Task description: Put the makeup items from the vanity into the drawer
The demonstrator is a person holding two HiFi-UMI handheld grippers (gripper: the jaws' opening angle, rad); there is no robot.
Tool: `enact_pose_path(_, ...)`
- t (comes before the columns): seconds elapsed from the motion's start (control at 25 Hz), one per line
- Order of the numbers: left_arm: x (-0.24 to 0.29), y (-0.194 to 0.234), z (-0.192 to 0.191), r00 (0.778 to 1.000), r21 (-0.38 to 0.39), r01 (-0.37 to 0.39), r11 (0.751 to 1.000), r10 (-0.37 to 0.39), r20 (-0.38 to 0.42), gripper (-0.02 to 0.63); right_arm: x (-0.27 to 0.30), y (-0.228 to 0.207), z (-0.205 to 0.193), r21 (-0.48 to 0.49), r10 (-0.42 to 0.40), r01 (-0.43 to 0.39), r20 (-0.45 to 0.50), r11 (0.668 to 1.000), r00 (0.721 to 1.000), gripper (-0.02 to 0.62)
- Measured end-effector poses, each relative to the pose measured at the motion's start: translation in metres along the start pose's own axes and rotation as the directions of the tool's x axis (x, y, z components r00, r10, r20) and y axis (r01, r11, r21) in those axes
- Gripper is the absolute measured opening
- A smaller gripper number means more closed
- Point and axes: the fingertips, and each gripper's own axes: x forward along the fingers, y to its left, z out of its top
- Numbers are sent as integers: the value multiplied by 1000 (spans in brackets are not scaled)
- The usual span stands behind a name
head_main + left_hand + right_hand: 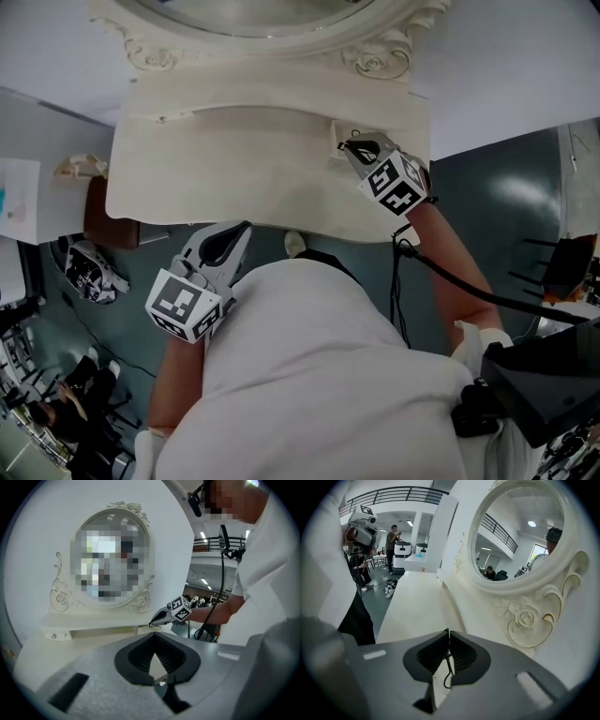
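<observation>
The cream vanity top (234,178) shows no loose makeup items. A shallow drawer unit (234,117) with a small knob (161,119) runs under the oval mirror (253,19). My right gripper (356,147) is at the right end of that unit, shut on a thin dark wire loop (449,672) that hangs between the jaws behind the tips. In the left gripper view the right gripper (152,624) has the dark sliver at its tip. My left gripper (236,234) hovers at the vanity's front edge, shut with nothing in it. The drawer front (93,632) looks closed.
A brown stool (108,225) stands at the vanity's left end beside a white table (19,197). A dark bag (89,272) lies on the grey floor. A black cable (469,291) runs from my right arm to black gear (553,384) at lower right.
</observation>
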Motion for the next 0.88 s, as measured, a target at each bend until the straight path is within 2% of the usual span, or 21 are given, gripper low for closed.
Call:
enact_pose_path(0.28,1,9,1,1000,-12,-25,1000,25,-7,2,29,-22,-39,16,34,-33,-86,999,996,15)
enact_pose_path(0.6,5,15,2,999,-13,-32,999,32,-19,2,54,-20,-56,17,88,-87,-140,996,986,15)
enact_pose_path(0.88,1,21,3,999,-31,-45,999,44,-18,2,72,-14,-70,26,152,-150,-209,988,966,15)
